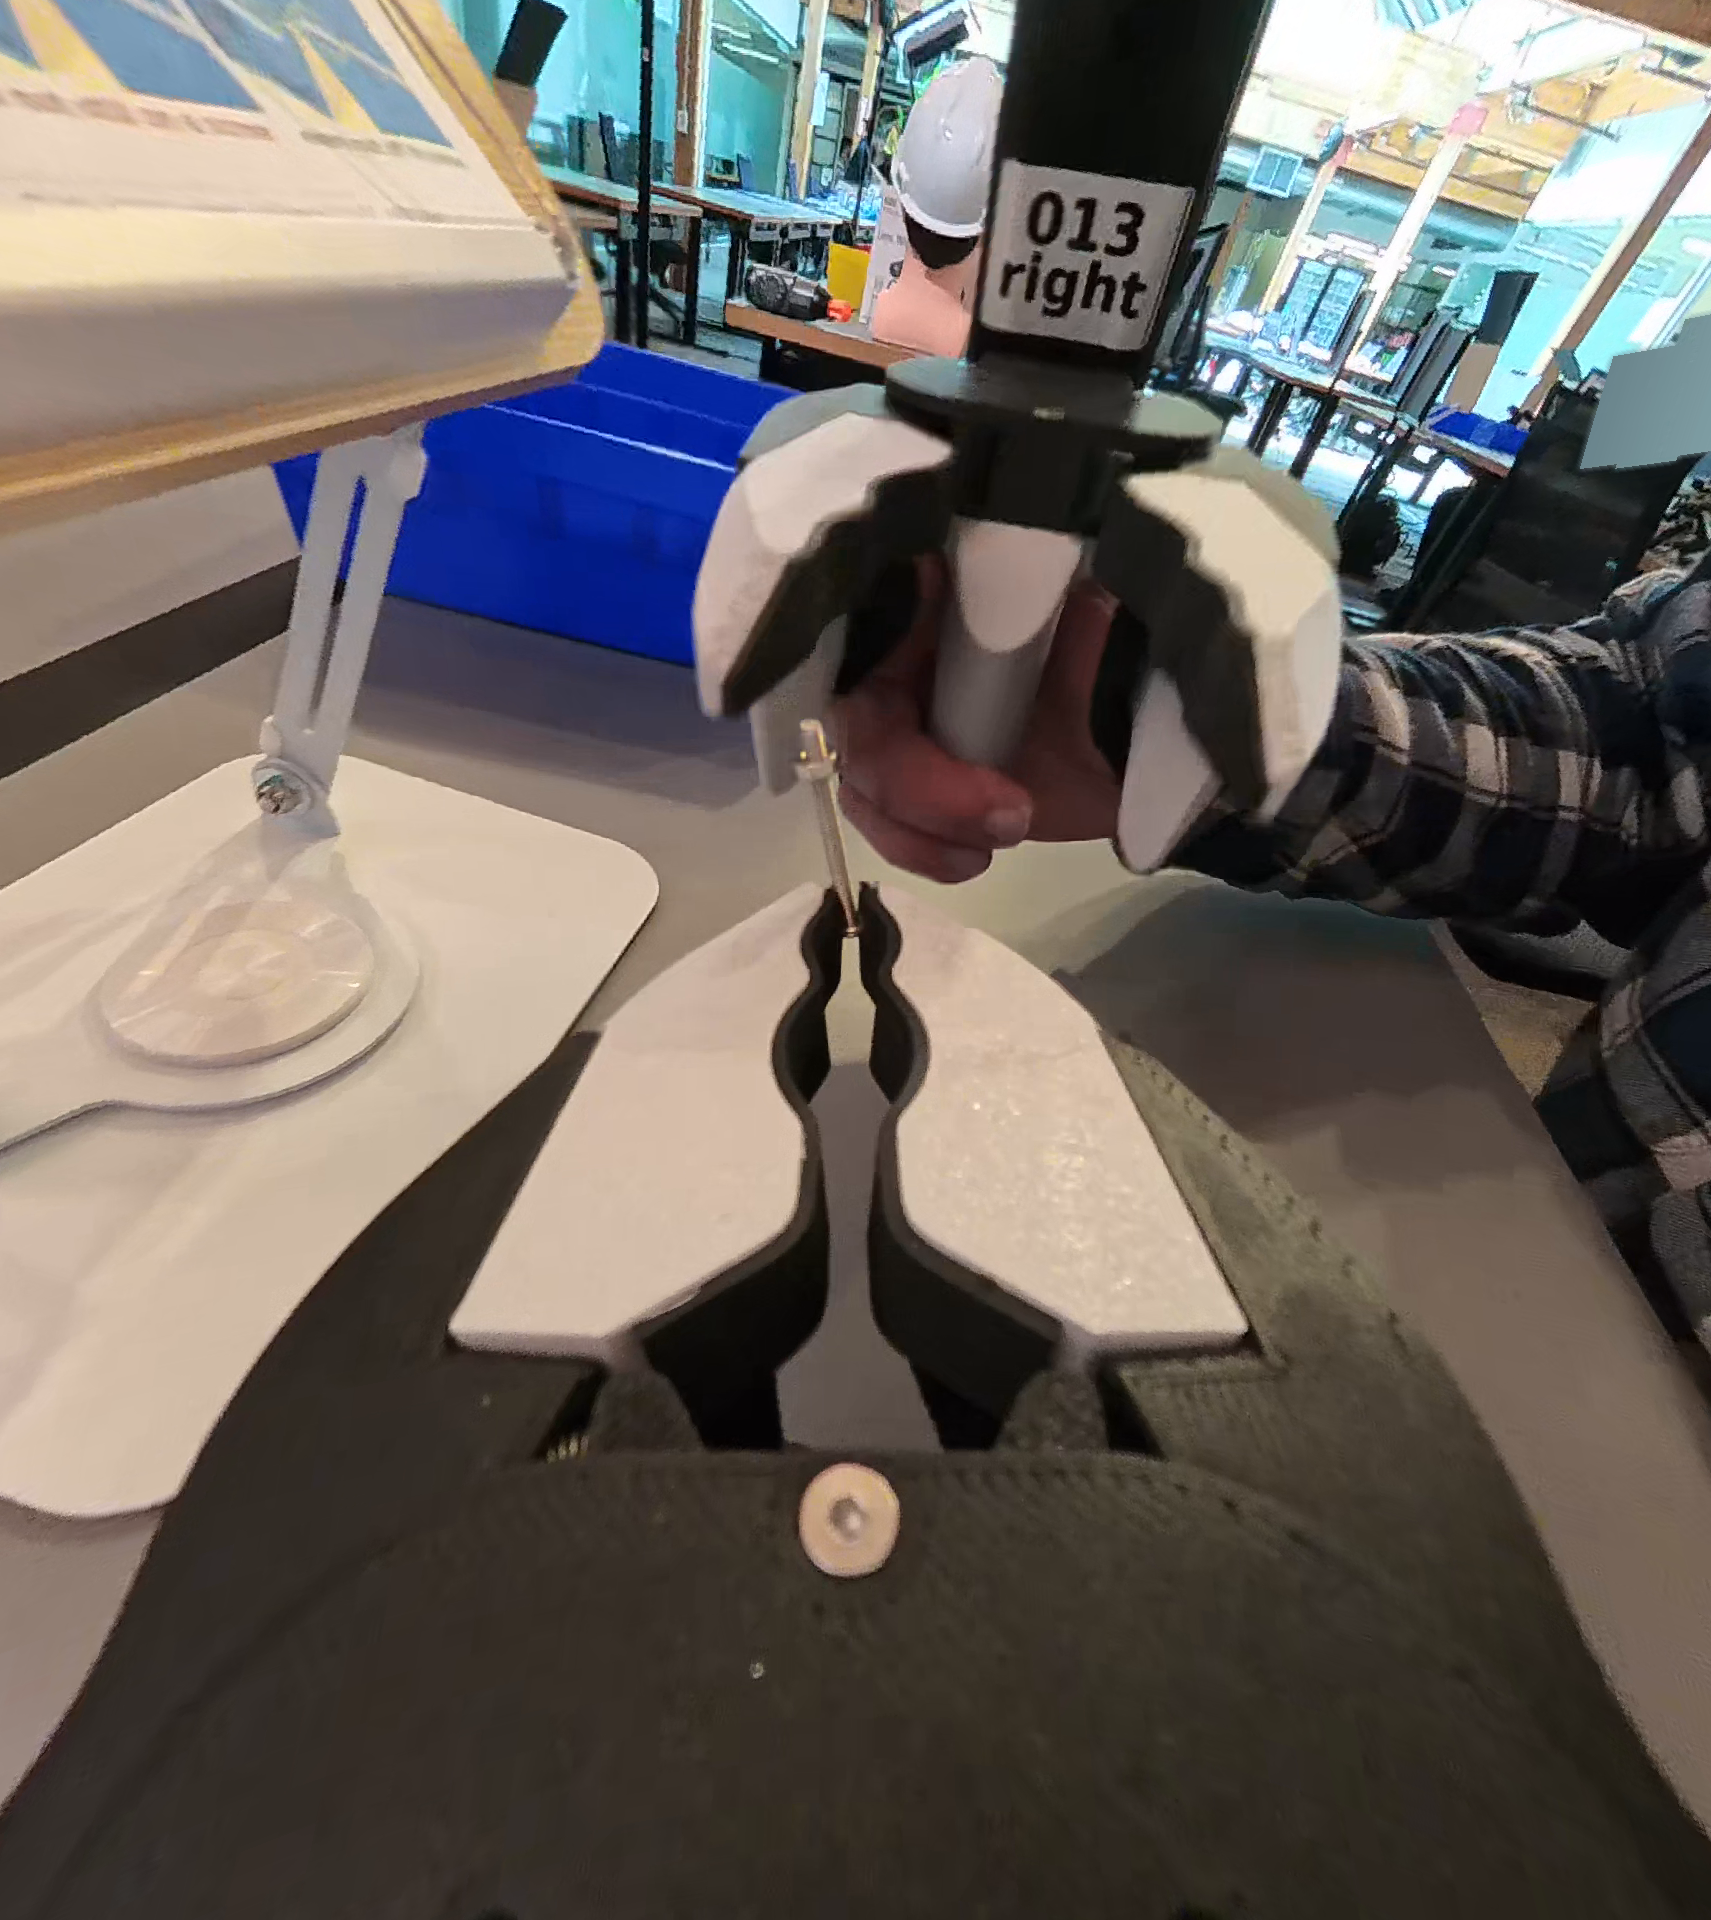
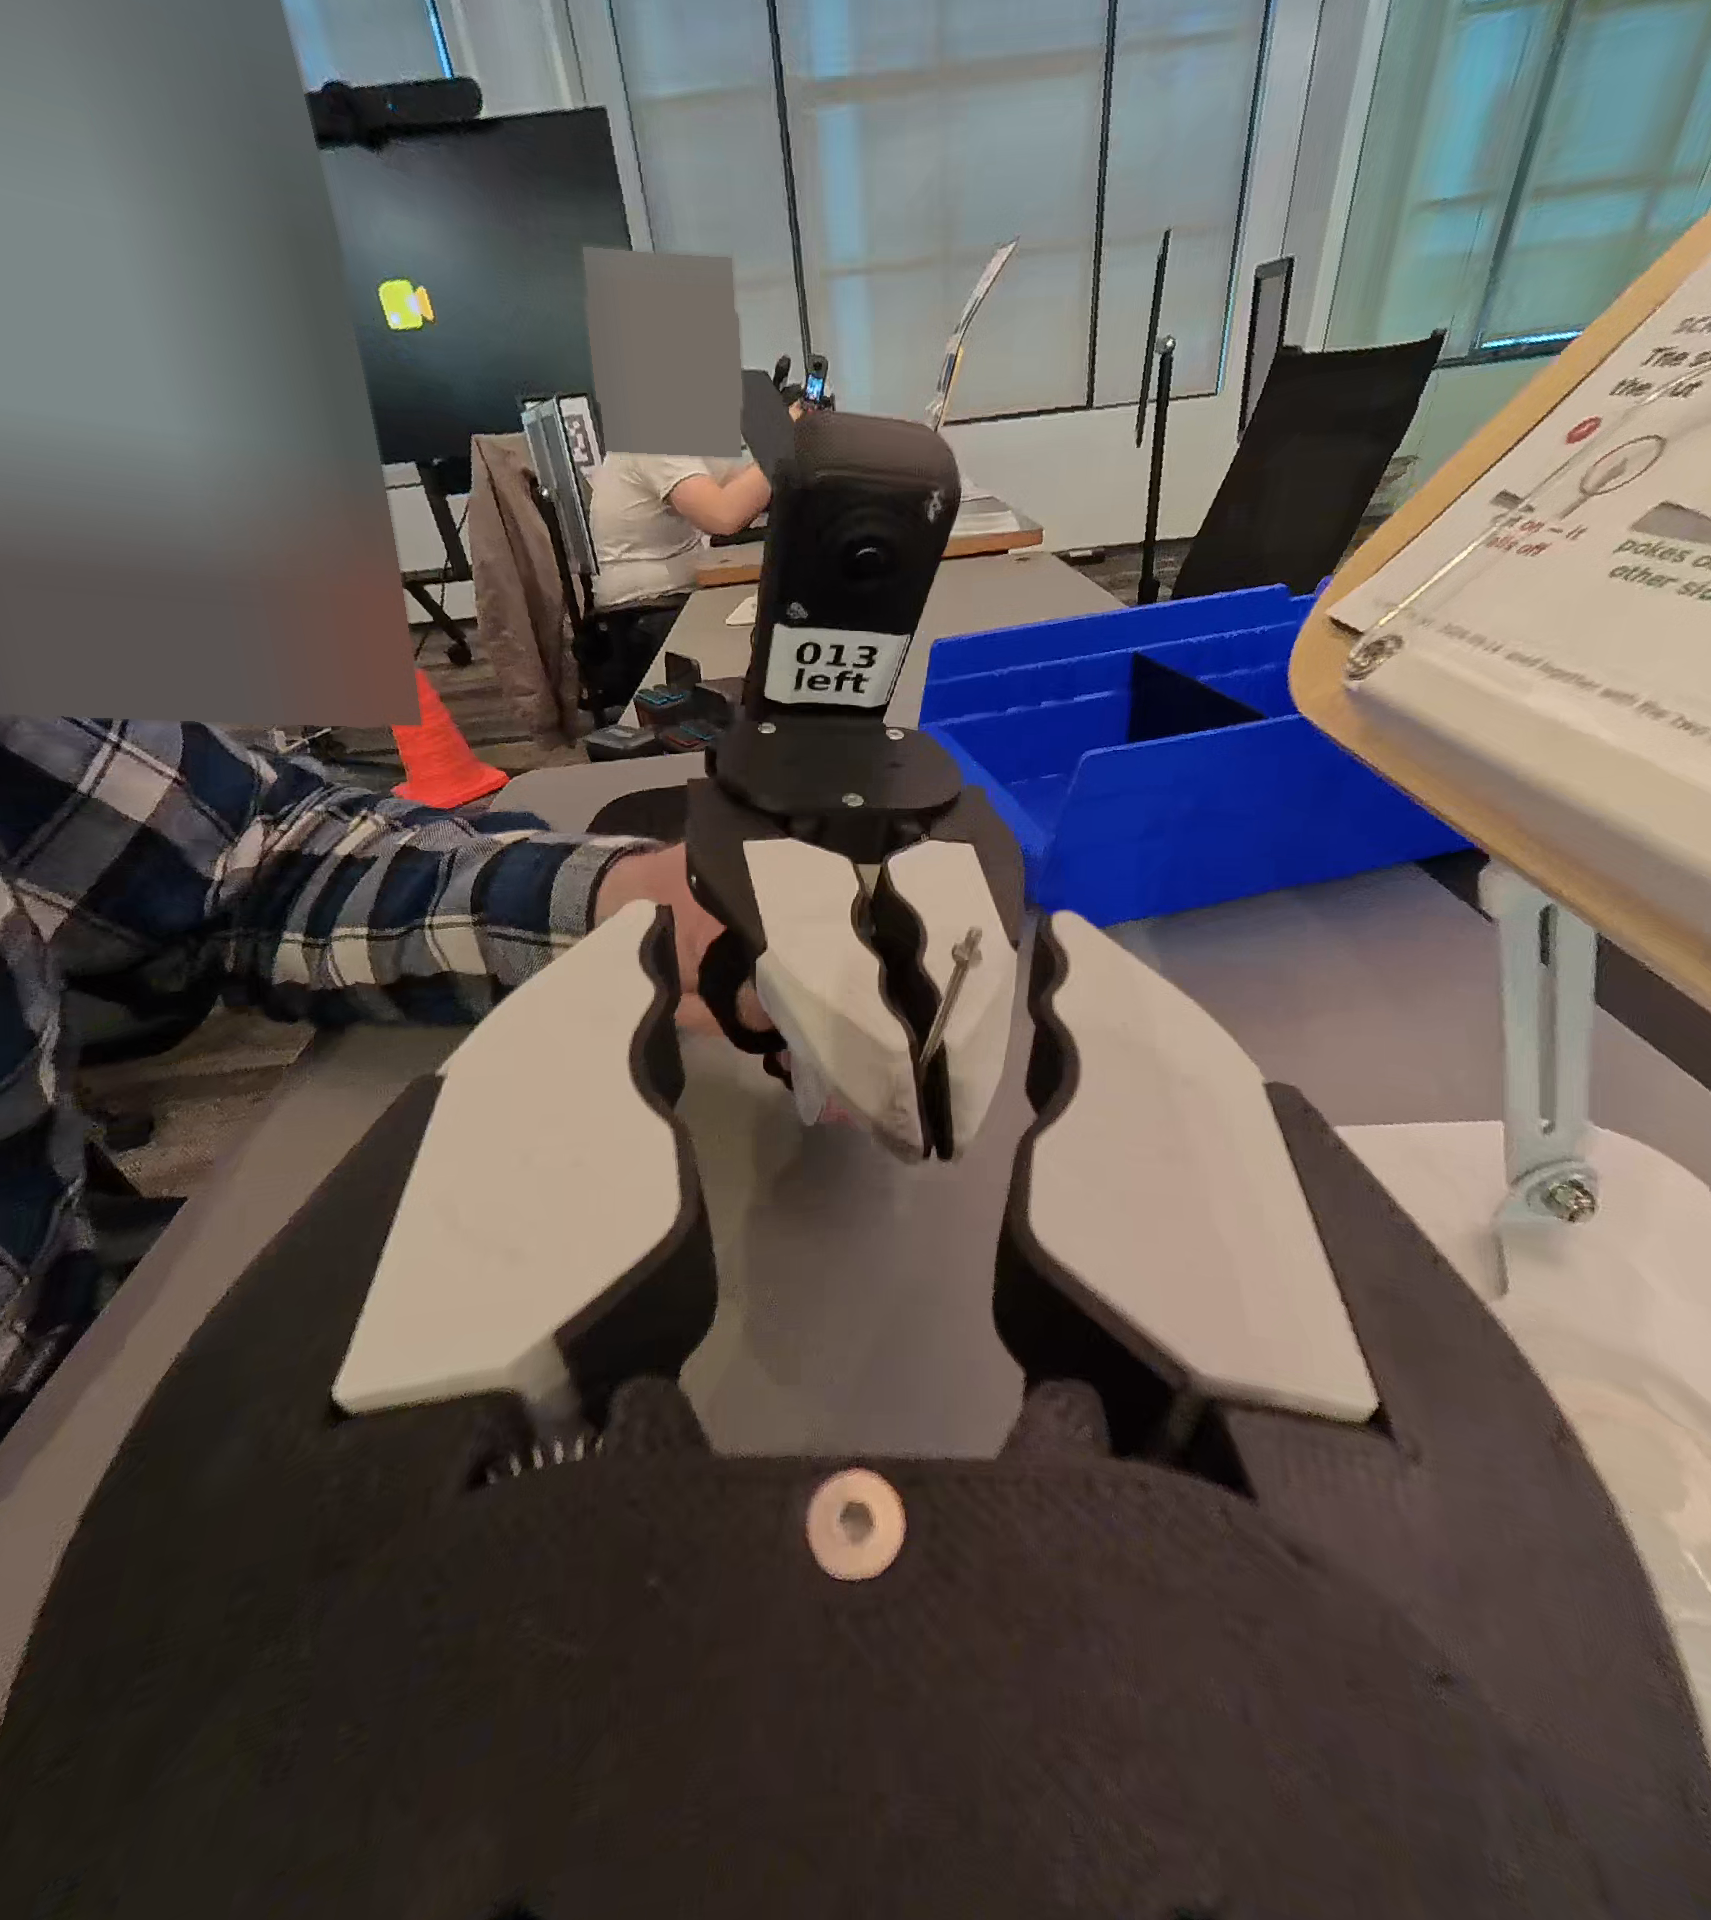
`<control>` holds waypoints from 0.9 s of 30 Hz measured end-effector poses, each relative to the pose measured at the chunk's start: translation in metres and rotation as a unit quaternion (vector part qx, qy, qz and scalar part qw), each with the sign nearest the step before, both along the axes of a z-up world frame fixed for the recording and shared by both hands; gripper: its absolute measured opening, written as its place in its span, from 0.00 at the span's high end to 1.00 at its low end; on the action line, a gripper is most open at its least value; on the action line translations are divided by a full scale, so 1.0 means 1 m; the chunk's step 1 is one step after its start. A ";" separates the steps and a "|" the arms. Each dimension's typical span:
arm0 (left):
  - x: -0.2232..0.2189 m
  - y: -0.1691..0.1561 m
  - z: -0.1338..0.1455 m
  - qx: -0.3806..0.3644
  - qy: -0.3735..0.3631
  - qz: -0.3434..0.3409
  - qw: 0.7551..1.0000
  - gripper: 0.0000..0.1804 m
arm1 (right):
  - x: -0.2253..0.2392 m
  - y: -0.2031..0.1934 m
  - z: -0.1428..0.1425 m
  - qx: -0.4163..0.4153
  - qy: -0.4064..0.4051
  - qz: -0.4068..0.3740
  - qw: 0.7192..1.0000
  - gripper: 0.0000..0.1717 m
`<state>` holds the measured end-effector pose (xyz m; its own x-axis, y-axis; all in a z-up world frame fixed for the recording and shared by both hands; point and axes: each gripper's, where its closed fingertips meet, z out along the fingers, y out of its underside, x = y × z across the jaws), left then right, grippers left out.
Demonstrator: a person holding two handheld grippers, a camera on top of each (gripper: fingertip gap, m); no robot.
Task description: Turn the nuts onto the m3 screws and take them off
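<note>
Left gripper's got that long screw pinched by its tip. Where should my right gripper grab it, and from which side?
Probably the bare shank just under the head of the screw, where it stands tilted clear above the left gripper. Bring the open right gripper in from above, pads either side.

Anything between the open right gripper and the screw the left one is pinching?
Nothing visible. The left gripper is shut on the screw at its tips, the head end sticking up free. The right gripper is open, its fingers either side of the left tips, only air before the screw.
</note>
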<state>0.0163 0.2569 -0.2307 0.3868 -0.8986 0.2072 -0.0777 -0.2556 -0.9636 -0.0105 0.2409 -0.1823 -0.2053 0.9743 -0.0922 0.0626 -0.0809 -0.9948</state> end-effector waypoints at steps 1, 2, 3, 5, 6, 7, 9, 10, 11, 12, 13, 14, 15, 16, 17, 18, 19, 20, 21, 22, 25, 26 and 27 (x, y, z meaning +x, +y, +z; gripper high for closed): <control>0.002 -0.002 0.003 0.001 -0.003 -0.002 1.000 0.98 | -0.003 -0.002 -0.003 0.005 -0.010 -0.003 1.000 0.63; 0.004 -0.003 0.006 0.005 -0.005 -0.003 1.000 0.98 | -0.004 -0.004 -0.005 0.009 -0.020 -0.008 1.000 0.64; 0.006 -0.004 0.010 0.010 -0.006 -0.003 1.000 0.98 | -0.005 -0.006 -0.007 0.010 -0.027 -0.011 1.000 0.68; 0.011 -0.007 0.017 0.018 -0.011 -0.007 1.000 0.98 | 0.000 -0.006 -0.007 0.002 -0.035 -0.026 0.999 0.80; 0.015 -0.010 0.020 0.024 -0.010 -0.010 1.000 0.98 | 0.004 -0.006 -0.004 -0.007 -0.028 -0.031 0.999 0.84; 0.019 -0.012 0.022 0.029 -0.006 -0.014 0.999 0.98 | 0.009 -0.006 -0.001 -0.013 -0.024 -0.037 0.999 0.90; 0.031 -0.018 0.025 0.043 0.006 -0.021 0.999 0.98 | 0.018 -0.006 0.003 -0.023 -0.020 -0.050 0.998 0.99; 0.036 -0.020 0.028 0.049 0.009 -0.023 0.998 0.98 | 0.023 -0.008 0.005 -0.025 -0.015 -0.054 0.998 0.99; 0.041 -0.023 0.030 0.054 0.010 -0.029 0.998 0.98 | 0.028 -0.011 0.008 -0.023 -0.010 -0.060 0.998 0.99; 0.047 -0.025 0.032 0.059 0.013 -0.032 0.998 0.98 | 0.034 -0.013 0.009 -0.020 -0.011 -0.069 0.997 0.99; 0.053 -0.026 0.034 0.067 0.014 -0.031 0.997 0.98 | 0.040 -0.014 0.011 -0.018 -0.013 -0.081 0.996 0.99; 0.060 -0.028 0.039 0.075 0.005 -0.033 0.997 0.98 | 0.047 -0.016 0.015 -0.016 -0.009 -0.089 0.996 0.99; 0.068 -0.032 0.046 0.085 -0.009 -0.037 0.996 0.98 | 0.056 -0.019 0.022 -0.018 0.003 -0.095 0.995 0.99; 0.075 -0.033 0.052 0.095 -0.012 -0.037 0.995 0.93 | 0.066 -0.020 0.029 -0.021 0.014 -0.105 0.994 0.99; 0.081 -0.032 0.055 0.101 -0.009 -0.029 0.994 0.82 | 0.078 -0.019 0.037 -0.021 0.022 -0.120 0.992 0.98; 0.087 -0.032 0.057 0.106 -0.002 -0.029 0.994 0.78 | 0.094 -0.016 0.047 -0.014 0.027 -0.139 0.990 0.98; 0.093 -0.033 0.057 0.115 0.006 -0.032 0.993 0.82 | 0.113 -0.009 0.057 -0.006 0.029 -0.162 0.986 0.98; 0.099 -0.033 0.056 0.125 0.012 -0.033 0.992 0.85 | 0.133 0.000 0.065 0.000 0.022 -0.189 0.982 0.98; 0.103 -0.031 0.054 0.128 0.018 -0.029 0.991 0.89 | 0.155 0.015 0.071 0.002 0.007 -0.219 0.976 0.99; 0.106 -0.029 0.050 0.129 0.025 -0.027 0.991 0.98 | 0.178 0.032 0.074 -0.003 -0.013 -0.252 0.968 0.99; 0.120 -0.017 0.034 0.110 0.039 -0.031 0.993 1.00 | 0.241 0.094 0.069 -0.035 -0.089 -0.331 0.939 0.99; 0.123 -0.010 0.028 0.109 0.047 -0.023 0.993 1.00 | 0.260 0.118 0.063 -0.042 -0.112 -0.363 0.924 0.99; 0.124 -0.003 0.022 0.111 0.056 -0.014 0.992 1.00 | 0.276 0.142 0.054 -0.051 -0.140 -0.389 0.909 0.99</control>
